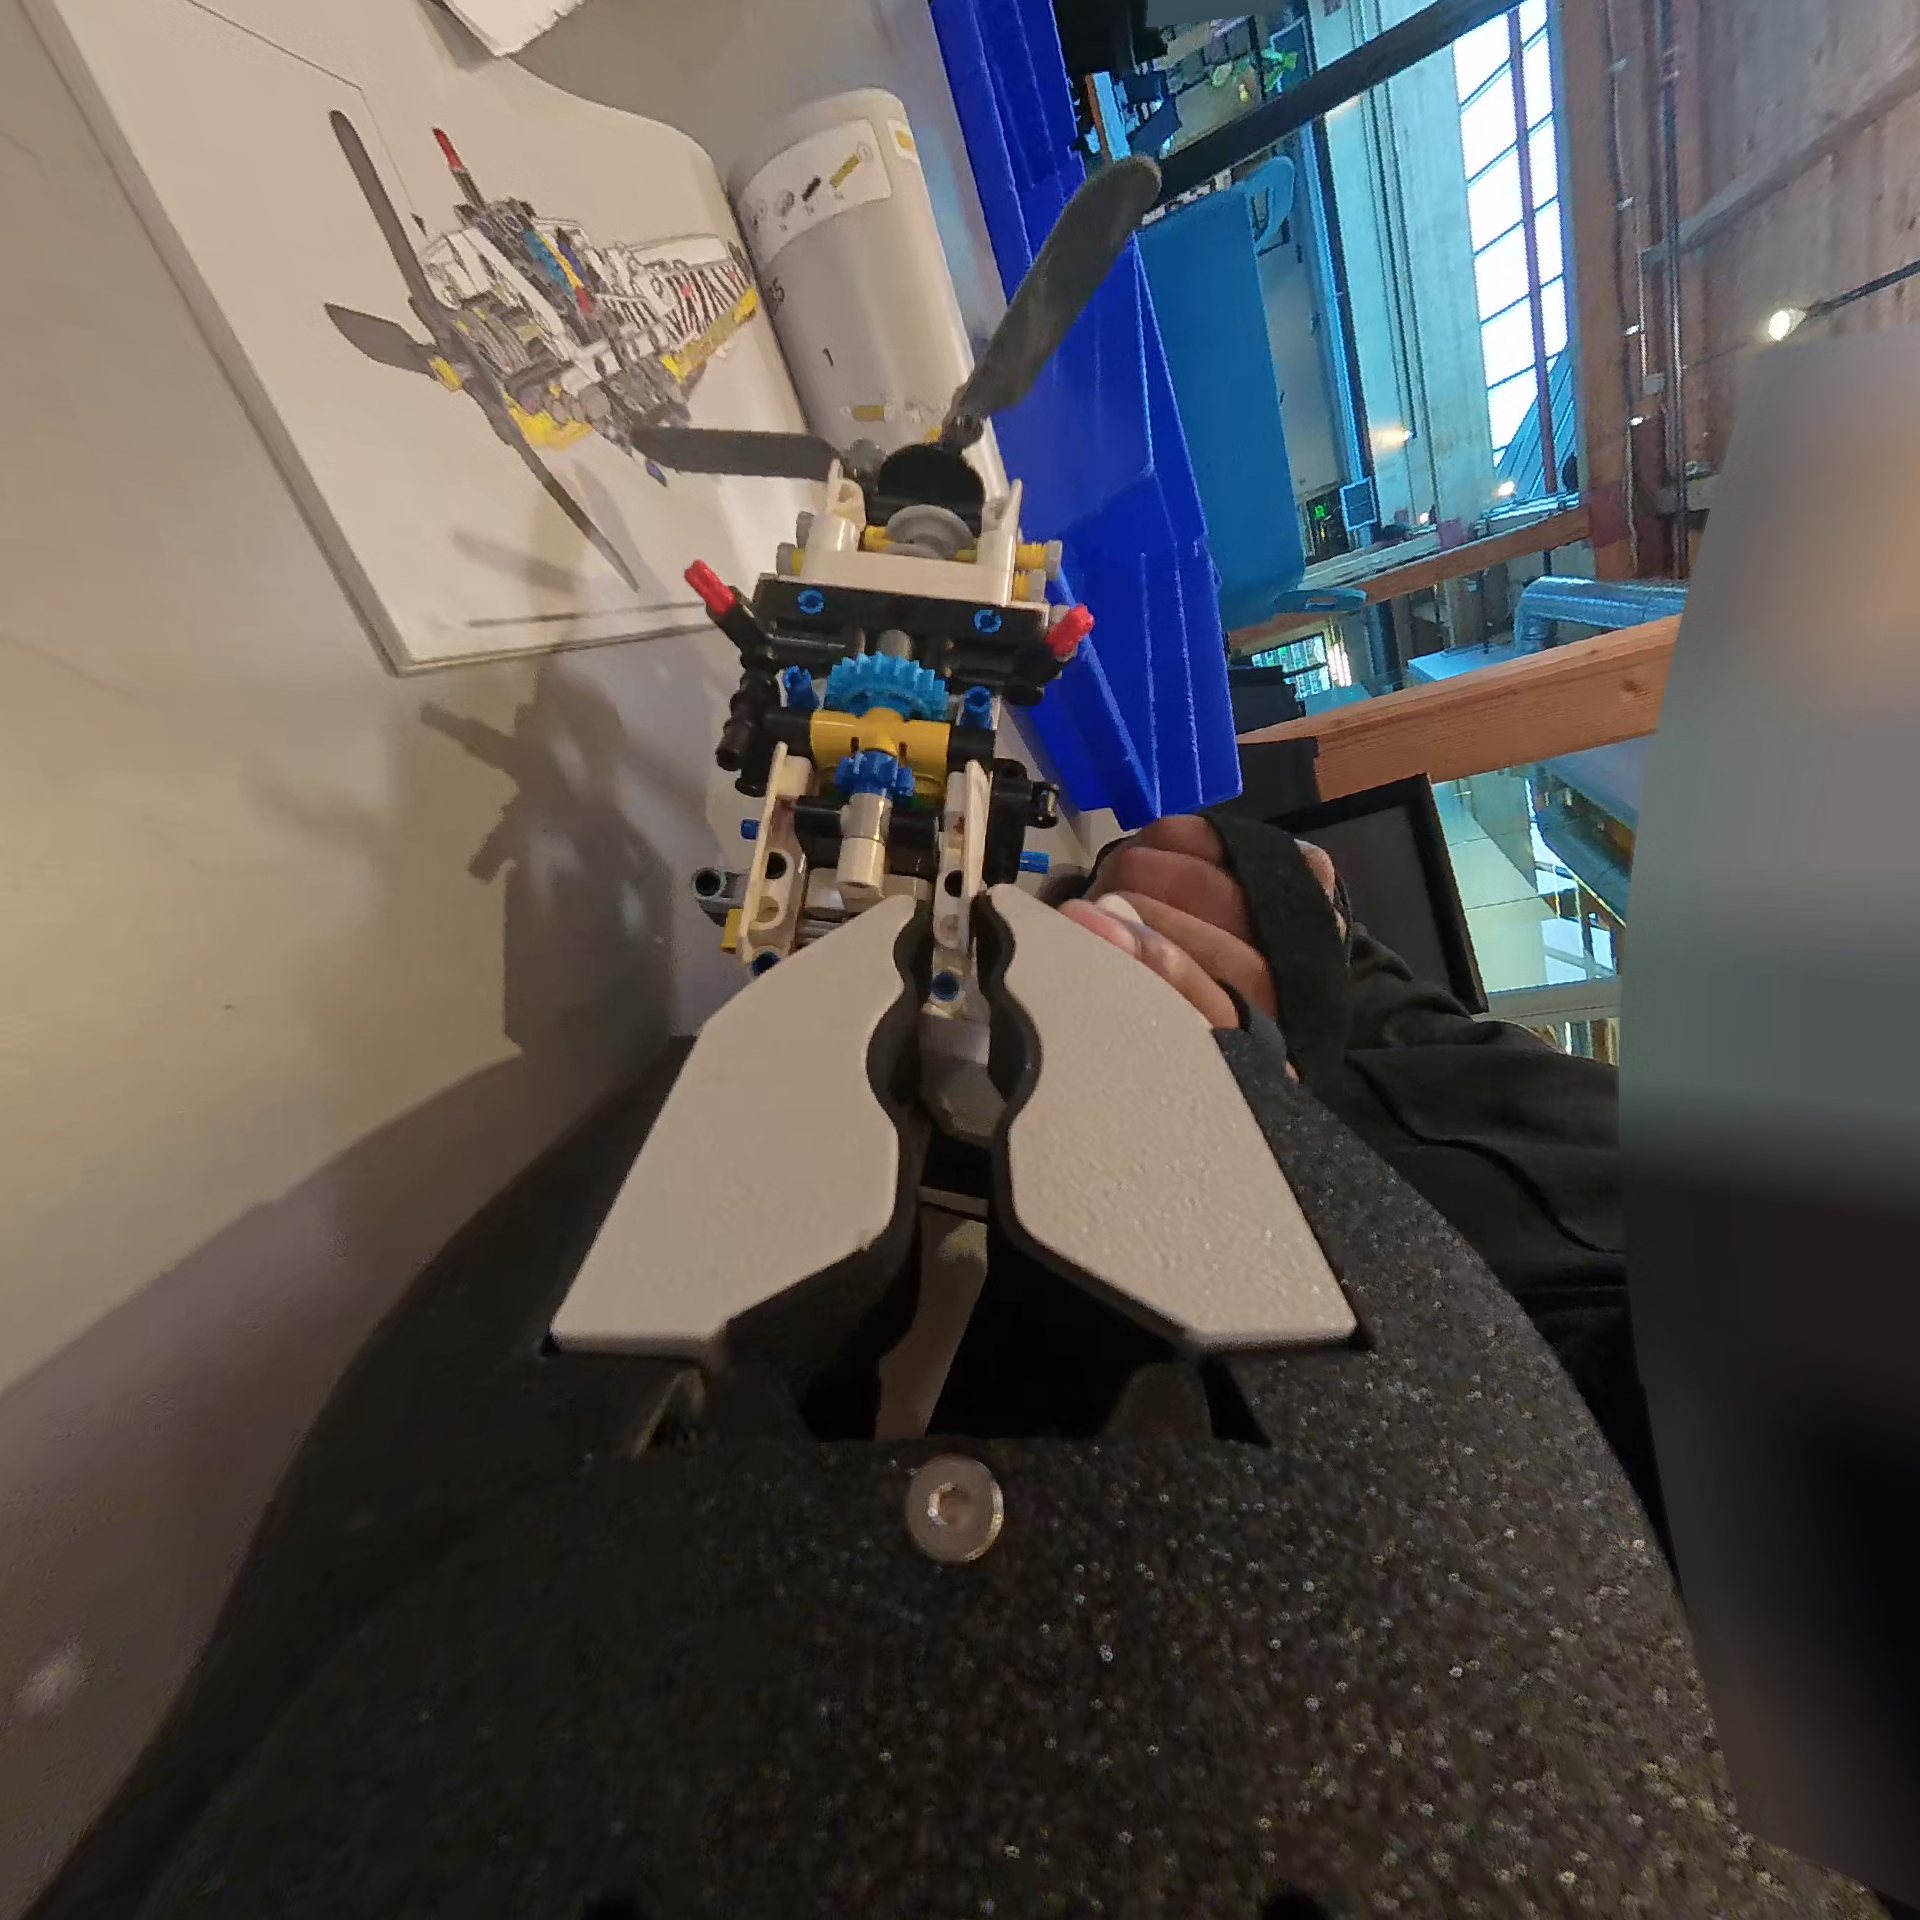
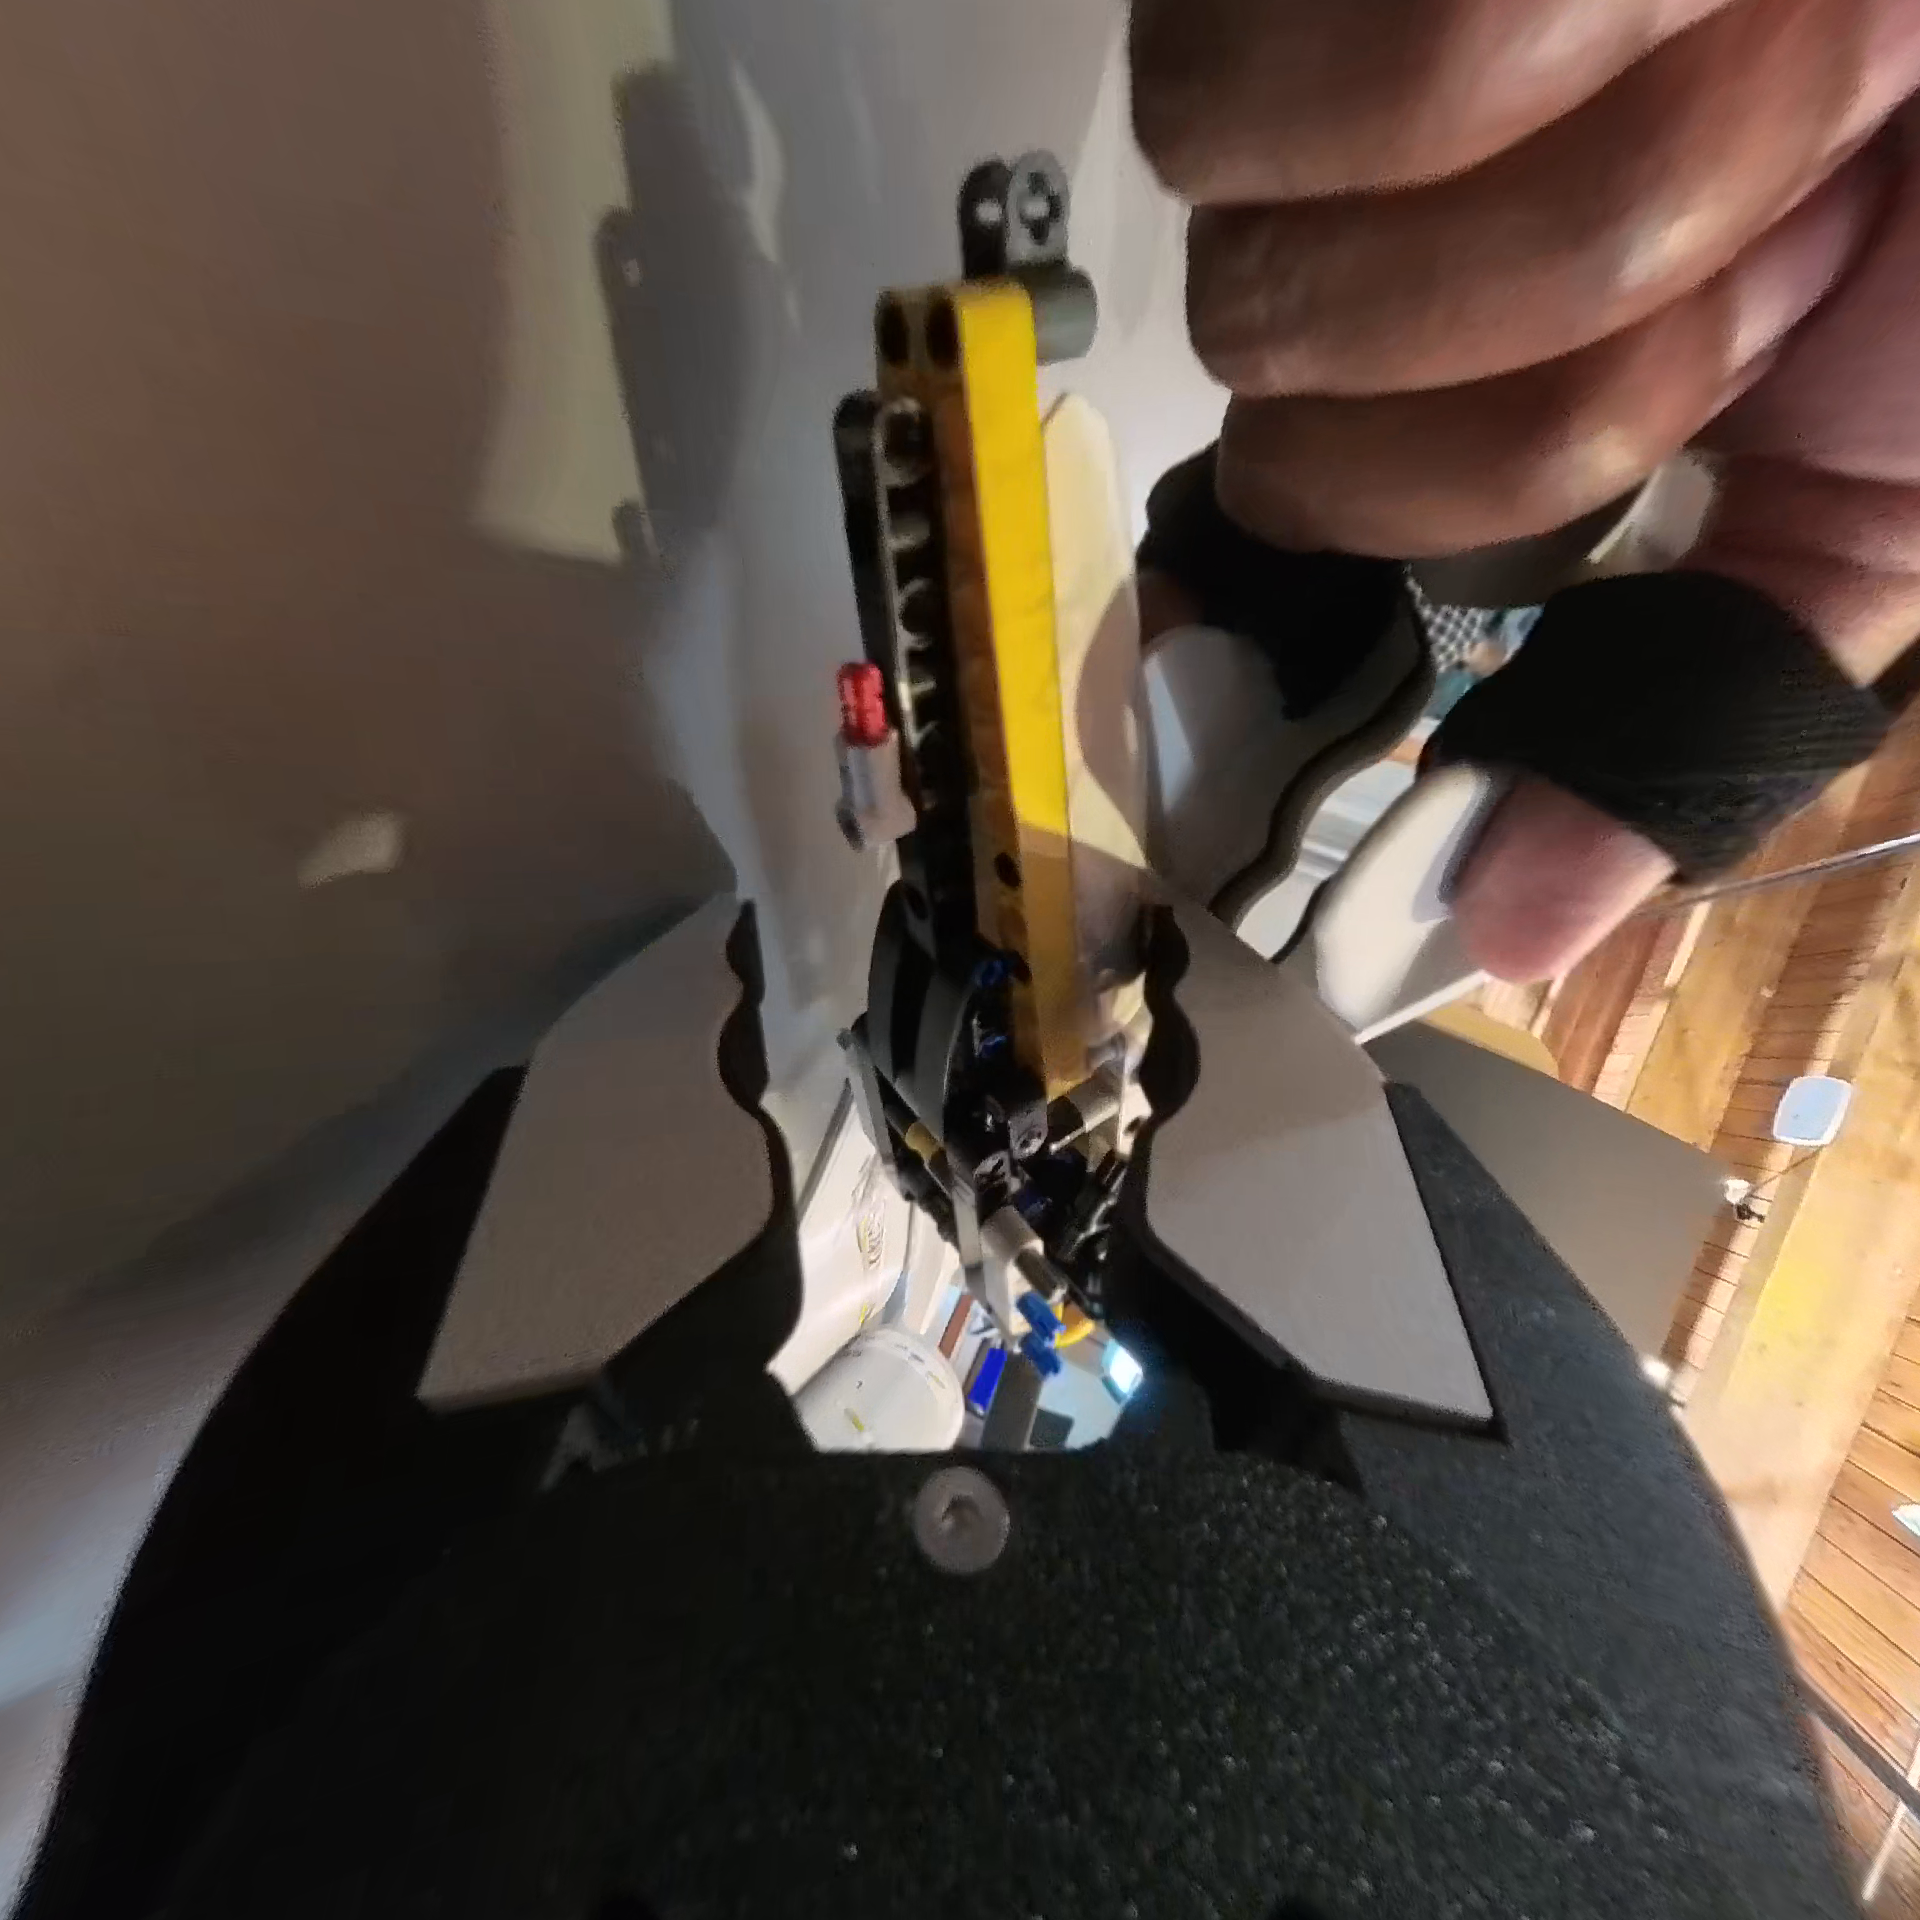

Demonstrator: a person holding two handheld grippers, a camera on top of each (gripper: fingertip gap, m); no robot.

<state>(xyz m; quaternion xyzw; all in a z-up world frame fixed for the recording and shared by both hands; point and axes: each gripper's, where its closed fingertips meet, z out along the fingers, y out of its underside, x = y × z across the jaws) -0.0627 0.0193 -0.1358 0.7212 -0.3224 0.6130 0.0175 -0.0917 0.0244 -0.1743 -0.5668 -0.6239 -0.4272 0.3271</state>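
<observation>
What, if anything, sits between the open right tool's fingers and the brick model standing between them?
Nothing visible does. The right tool stands wide open around the brick model, with bare gaps beside its yellow beam. The left tool is already clamped on a white beam of the model.

I count one brick-built model [image 1: 894, 665] carrying two dark propeller blades [image 1: 1049, 301] and two blue gears [image 1: 883, 681], one open instruction booklet [image 1: 343, 343], one blue bin [image 1: 1101, 488], and two tools: left tool [image 1: 951, 914], right tool [image 2: 956, 935].
</observation>
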